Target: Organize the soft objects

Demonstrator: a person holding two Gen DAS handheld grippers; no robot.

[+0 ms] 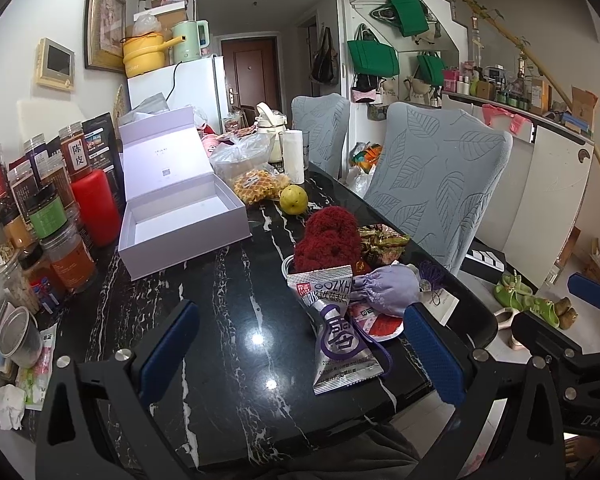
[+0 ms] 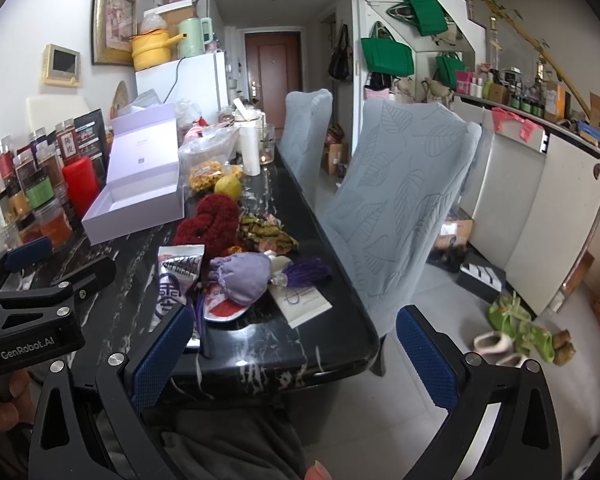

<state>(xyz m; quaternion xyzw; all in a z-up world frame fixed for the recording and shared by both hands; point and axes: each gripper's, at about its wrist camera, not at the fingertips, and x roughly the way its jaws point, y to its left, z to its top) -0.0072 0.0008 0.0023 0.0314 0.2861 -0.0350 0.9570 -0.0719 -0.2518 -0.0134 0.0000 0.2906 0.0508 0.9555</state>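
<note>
Now, a crowded black marble counter [image 1: 228,280]: spice jars [image 1: 48,216] and a red canister [image 1: 94,206] line the left edge, an open lilac box [image 1: 180,216] sits beside them, and a pear [image 1: 294,199] and bagged waffles [image 1: 256,186] lie beyond. Soft things cluster toward the right edge: a red fuzzy scrunchie [image 1: 328,240] farthest, a lavender drawstring pouch [image 1: 384,288] nearer, and a silver snack packet [image 1: 336,336] with its long axis running toward the camera. Left hand-held gripper [image 1: 300,348] hovers low with its jaws spread wide and empty, framing the packet. Right hand-held gripper [image 2: 296,356] hangs off the counter's near corner, likewise released, beside a grey leaf-patterned chair [image 2: 400,200].
</note>
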